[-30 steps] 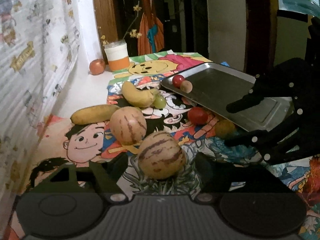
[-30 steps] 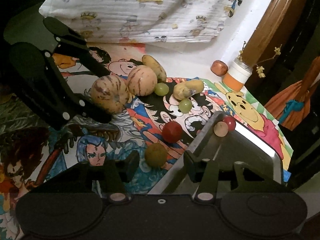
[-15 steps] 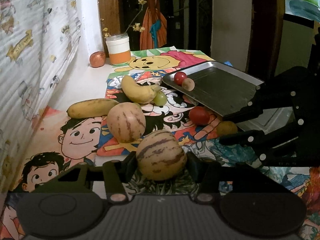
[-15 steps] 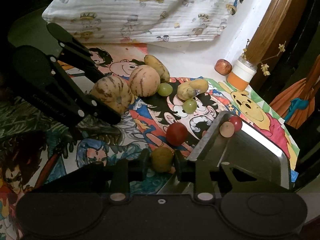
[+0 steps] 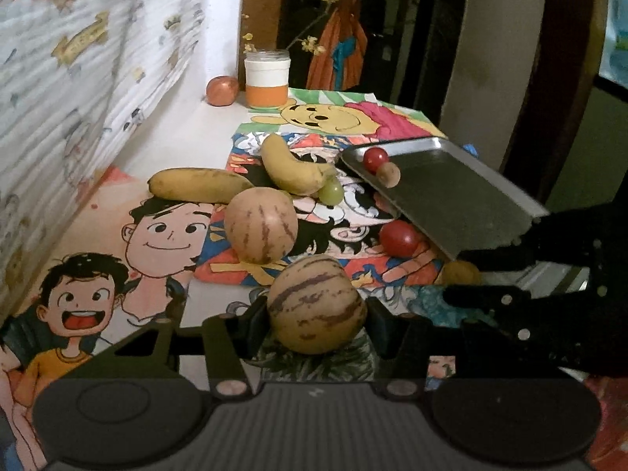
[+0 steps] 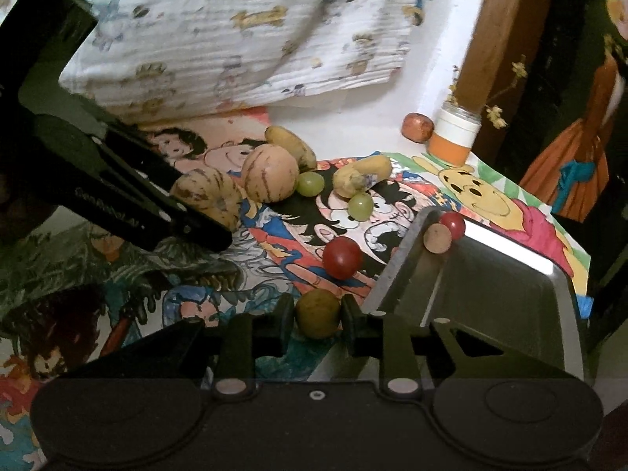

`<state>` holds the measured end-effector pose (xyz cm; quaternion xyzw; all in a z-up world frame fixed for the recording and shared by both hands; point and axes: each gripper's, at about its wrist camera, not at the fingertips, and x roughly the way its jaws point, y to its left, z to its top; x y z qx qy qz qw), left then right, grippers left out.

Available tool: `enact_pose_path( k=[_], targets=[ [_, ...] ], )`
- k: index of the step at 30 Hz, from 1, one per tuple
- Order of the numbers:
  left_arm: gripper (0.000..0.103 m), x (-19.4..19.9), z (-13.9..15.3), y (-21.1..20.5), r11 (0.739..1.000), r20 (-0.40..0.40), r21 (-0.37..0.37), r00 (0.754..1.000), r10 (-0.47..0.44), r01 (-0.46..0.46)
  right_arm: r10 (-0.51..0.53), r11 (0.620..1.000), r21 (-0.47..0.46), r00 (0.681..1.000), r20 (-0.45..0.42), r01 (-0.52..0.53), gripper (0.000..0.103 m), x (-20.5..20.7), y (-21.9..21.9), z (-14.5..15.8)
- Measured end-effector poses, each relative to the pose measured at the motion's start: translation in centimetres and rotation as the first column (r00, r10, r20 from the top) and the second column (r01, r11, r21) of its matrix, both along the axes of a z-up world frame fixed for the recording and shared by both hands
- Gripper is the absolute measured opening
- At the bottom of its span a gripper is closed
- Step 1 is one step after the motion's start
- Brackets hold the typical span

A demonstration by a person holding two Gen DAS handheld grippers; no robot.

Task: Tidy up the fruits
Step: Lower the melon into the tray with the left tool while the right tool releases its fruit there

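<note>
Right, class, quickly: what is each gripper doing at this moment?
Left gripper: closed on the striped melon.
Right gripper: closed on the small yellow-green fruit, beside the metal tray.

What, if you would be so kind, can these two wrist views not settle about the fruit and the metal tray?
- Near end of the grey metal tray: right wrist view, hidden by the tongs' body.
- Whether the striped tan melon is lifted: left wrist view, its underside is hidden by the left tongs.
- Small yellow-brown round fruit: left wrist view, half hidden by the right tongs.
</note>
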<state>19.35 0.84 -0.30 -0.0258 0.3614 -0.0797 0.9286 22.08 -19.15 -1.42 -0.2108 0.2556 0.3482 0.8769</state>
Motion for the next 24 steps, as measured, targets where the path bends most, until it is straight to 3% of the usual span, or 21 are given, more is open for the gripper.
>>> enact_pose_path(
  k=[12, 19, 24],
  targets=[
    [0.056, 2.3, 2.6, -2.2, 0.999, 0.035, -0.035, 0.999, 0.019, -0.018, -0.112, 0.989, 0.098, 0.994, -0.007, 0.112, 0.028, 2.3, -4.6, 2.8],
    [0.056, 6.4, 4.0, -5.8, 0.996, 0.086, -0.070, 0.995, -0.047, 0.054, -0.201, 0.974, 0.105, 0.979, 0.006, 0.200, 0.028, 8.3, -8.0, 5.0],
    [0.056, 9.8, 3.1, -8.9, 0.993, 0.084, -0.060, 0.992, -0.092, 0.097, -0.256, 0.962, 0.094, 0.966, -0.020, 0.257, 0.028, 13.2, -10.1, 4.0]
  ],
)
